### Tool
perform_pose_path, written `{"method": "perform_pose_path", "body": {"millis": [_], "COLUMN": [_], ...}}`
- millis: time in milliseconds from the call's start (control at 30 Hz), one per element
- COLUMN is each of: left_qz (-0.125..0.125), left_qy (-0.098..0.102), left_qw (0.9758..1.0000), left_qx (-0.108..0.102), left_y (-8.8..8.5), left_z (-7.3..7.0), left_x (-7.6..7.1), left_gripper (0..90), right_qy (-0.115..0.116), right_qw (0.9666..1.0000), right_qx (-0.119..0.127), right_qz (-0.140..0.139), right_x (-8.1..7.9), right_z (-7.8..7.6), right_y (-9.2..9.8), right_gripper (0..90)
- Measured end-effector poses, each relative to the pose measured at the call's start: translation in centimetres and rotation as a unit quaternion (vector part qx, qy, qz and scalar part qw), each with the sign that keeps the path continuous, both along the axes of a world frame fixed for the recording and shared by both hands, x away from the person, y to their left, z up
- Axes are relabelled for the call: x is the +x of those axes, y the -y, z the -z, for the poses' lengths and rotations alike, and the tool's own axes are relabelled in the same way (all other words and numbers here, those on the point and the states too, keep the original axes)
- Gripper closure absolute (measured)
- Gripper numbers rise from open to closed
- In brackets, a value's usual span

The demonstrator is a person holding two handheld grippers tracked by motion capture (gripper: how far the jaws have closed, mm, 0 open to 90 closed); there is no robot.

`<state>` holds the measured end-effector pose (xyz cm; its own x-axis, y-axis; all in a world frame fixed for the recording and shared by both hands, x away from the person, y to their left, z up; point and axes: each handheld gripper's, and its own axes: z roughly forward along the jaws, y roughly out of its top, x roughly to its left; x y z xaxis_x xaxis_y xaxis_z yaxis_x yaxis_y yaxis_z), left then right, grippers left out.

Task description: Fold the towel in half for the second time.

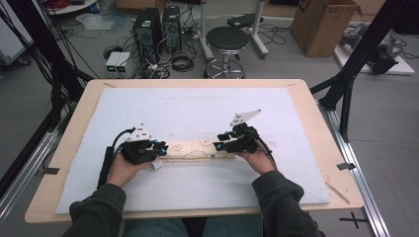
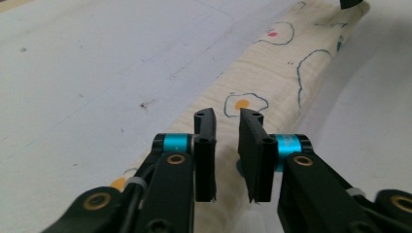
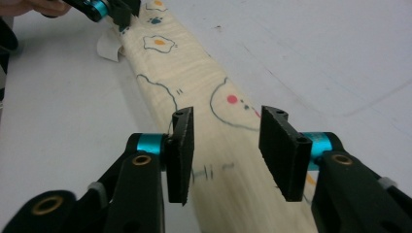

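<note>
A long, folded cream cloth [image 1: 197, 149] printed with fried eggs and blue outlines lies across the pale blue mat [image 1: 197, 103]. My left gripper [image 1: 163, 148] sits at its left end. In the left gripper view the cloth [image 2: 272, 63] runs away from my left gripper [image 2: 227, 116], whose jaws stand a narrow gap apart with cloth pinched between them. My right gripper [image 1: 220, 144] is at the right end. In the right gripper view it [image 3: 226, 114] hovers open and wide over the cloth [image 3: 194, 68], pads clear of it. My left gripper [image 3: 119, 12] shows at the far end.
The mat covers most of a wooden table [image 1: 316, 128]. A small white tag [image 3: 107, 46] sticks out at the cloth's left end. Beyond the table stand a black stool [image 1: 226, 39], computer towers [image 1: 148, 27] and a cardboard box [image 1: 321, 24].
</note>
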<state>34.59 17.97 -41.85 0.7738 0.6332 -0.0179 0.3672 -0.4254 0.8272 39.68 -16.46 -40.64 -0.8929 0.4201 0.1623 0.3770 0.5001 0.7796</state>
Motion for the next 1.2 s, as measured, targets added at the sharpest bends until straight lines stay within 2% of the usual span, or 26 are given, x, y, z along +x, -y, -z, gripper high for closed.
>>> {"method": "perform_pose_path", "body": {"millis": [67, 167, 200, 267, 300, 367, 633, 833, 1033, 1167, 1200], "left_qz": [0.001, 0.007, 0.007, 0.007, 0.007, 0.006, 0.001, 0.001, 0.001, 0.001, 0.001], "left_qy": [-0.005, -0.015, -0.017, -0.021, -0.022, -0.027, -0.027, -0.024, -0.021, -0.016, -0.017], "left_qw": [1.0000, 0.9995, 0.9994, 0.9991, 0.9988, 0.9984, 0.9985, 0.9985, 0.9986, 0.9988, 0.9988], "left_qx": [0.003, 0.026, 0.029, 0.035, 0.042, 0.050, 0.048, 0.049, 0.048, 0.045, 0.046], "left_y": [0.4, 0.6, 0.6, 0.4, 0.3, 0.1, -0.7, -1.1, -1.6, -1.9, -2.0], "left_z": [0.4, 0.9, 1.1, 1.4, 1.5, 1.7, 2.0, 2.1, 2.0, 2.1, 2.1], "left_x": [0.3, 0.5, 0.6, 0.6, 0.7, 0.7, 0.5, 0.4, 0.2, 0.0, 0.0], "left_gripper": [80.7, 81.9, 82.2, 84.2, 85.5, 87.3, 87.5, 86.5, 82.6, 78.7, 77.2], "right_qy": [-0.006, -0.013, -0.017, -0.023, -0.017, -0.021, -0.027, -0.019, -0.005, 0.011, 0.009], "right_qw": [0.9999, 0.9993, 0.9989, 0.9976, 0.9969, 0.9961, 0.9967, 0.9975, 0.9979, 0.9977, 0.9979], "right_qx": [-0.009, -0.021, -0.029, -0.050, -0.062, -0.071, -0.067, -0.061, -0.061, -0.063, -0.062], "right_qz": [-0.013, -0.028, -0.034, -0.042, -0.045, -0.047, -0.037, -0.029, -0.022, -0.020, -0.019], "right_x": [0.3, 0.5, 0.5, 0.5, 0.5, 0.5, 0.1, -0.5, -1.0, -1.3, -1.4], "right_z": [0.4, 1.2, 1.4, 1.8, 1.9, 2.1, 2.6, 2.8, 2.9, 2.9, 2.9], "right_y": [-0.9, -1.9, -2.1, -2.4, -2.4, -2.4, -0.9, 1.2, 3.0, 3.5, 3.6], "right_gripper": [63.5, 69.6, 70.1, 77.3, 77.6, 82.8, 82.9, 82.1, 77.3, 72.2, 71.7]}}
